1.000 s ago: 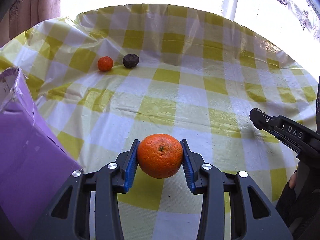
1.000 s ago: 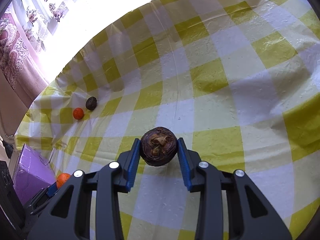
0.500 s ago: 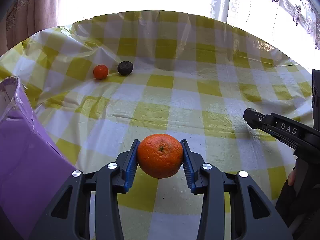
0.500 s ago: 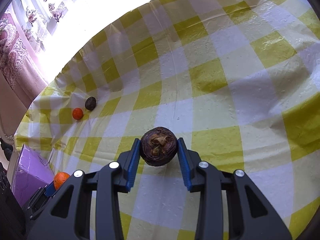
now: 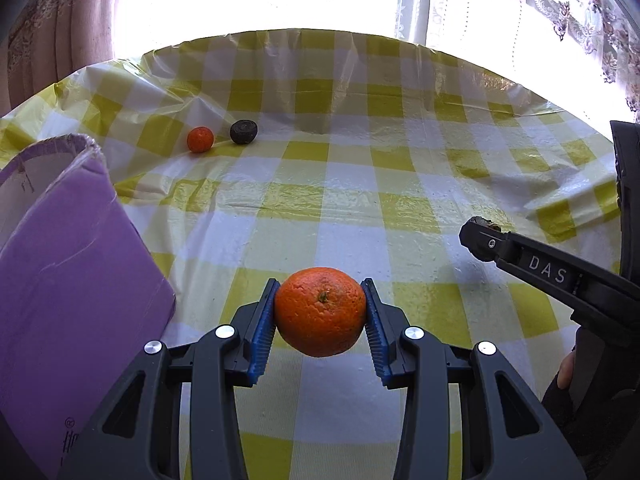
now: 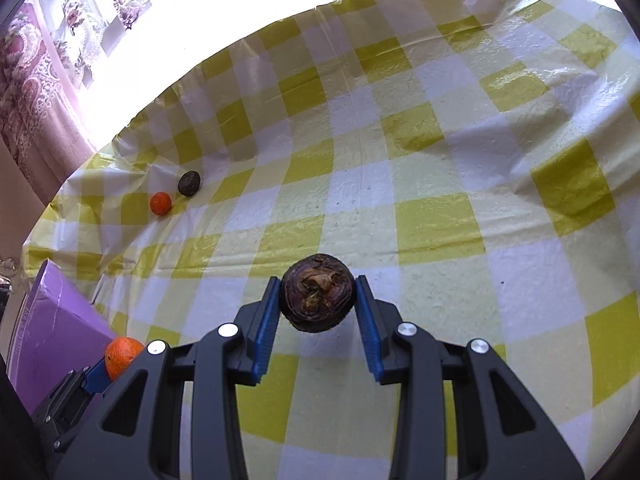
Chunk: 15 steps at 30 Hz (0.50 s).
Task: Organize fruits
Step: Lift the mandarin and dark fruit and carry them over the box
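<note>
The left gripper (image 5: 320,314) is clamped on a large orange (image 5: 320,311), its blue pads pressing on the left and right flanks at the widest part. This central, side-on grip most likely keeps a round fruit from rolling out during carriage. The orange hangs clear of the tablecloth (image 5: 360,184) at lower centre of the left wrist view, stem end facing the camera.

The right gripper (image 6: 318,304) is clamped in the same manner on a dark brown-purple round fruit (image 6: 318,298), held above the cloth at lower centre of the right wrist view. Its kind cannot be determined.

A purple box (image 5: 68,280) stands at the left edge of the left wrist view, just beside the left gripper, its top open. It is probably the container for the fruit; what it contains is hidden.

At the right edge of the left wrist view the right gripper shows as a black finger marked DAS. The two tools are near each other, so a simultaneous move toward the box risks a collision.

In the upper left of both views, near the far table edge, a small orange (image 5: 200,139) and a small dark fruit (image 5: 243,132) lie just beside each other, not yet collected. The cloth between is wrinkled but bare. Beyond it are a bright window and curtains (image 5: 560,0).
</note>
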Motion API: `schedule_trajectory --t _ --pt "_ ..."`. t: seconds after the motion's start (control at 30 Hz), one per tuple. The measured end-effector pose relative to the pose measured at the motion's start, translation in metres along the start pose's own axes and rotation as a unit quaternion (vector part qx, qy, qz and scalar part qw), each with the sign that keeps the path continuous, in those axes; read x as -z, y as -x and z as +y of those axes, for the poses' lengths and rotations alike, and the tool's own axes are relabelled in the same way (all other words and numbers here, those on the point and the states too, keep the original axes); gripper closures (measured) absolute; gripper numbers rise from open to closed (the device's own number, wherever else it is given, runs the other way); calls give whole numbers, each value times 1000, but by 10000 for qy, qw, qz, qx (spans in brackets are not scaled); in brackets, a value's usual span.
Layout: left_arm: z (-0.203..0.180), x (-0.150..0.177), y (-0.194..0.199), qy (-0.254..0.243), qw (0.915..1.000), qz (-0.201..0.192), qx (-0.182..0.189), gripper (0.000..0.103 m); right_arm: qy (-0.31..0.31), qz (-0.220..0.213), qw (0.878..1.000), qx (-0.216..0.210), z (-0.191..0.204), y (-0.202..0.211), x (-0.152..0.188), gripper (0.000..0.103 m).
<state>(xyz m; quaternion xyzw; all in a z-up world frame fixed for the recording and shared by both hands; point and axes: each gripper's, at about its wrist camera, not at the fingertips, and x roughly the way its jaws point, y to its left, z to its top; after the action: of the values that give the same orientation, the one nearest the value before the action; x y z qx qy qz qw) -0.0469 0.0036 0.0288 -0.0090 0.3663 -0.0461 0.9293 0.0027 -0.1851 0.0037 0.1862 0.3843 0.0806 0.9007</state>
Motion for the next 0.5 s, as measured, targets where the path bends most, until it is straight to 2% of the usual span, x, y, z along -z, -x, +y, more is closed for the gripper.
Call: schedule_trajectory --t 0.13,0.27,0.37,0.5 --pt "0 8 32 -170 9994 -276 105 64 -123 -167 9998 -53 4 15 14 66" --pt "-1 0 79 -239 9957 -862 234 64 -209 -178 9994 -211 12 19 21 66" --pt "8 -6 113 -146 9918 -1244 265 64 -30 -198 9989 -413 30 21 28 66" --pt "36 -12 153 55 9873 -1588 33 64 482 -285 9946 -872 76 34 33 66"
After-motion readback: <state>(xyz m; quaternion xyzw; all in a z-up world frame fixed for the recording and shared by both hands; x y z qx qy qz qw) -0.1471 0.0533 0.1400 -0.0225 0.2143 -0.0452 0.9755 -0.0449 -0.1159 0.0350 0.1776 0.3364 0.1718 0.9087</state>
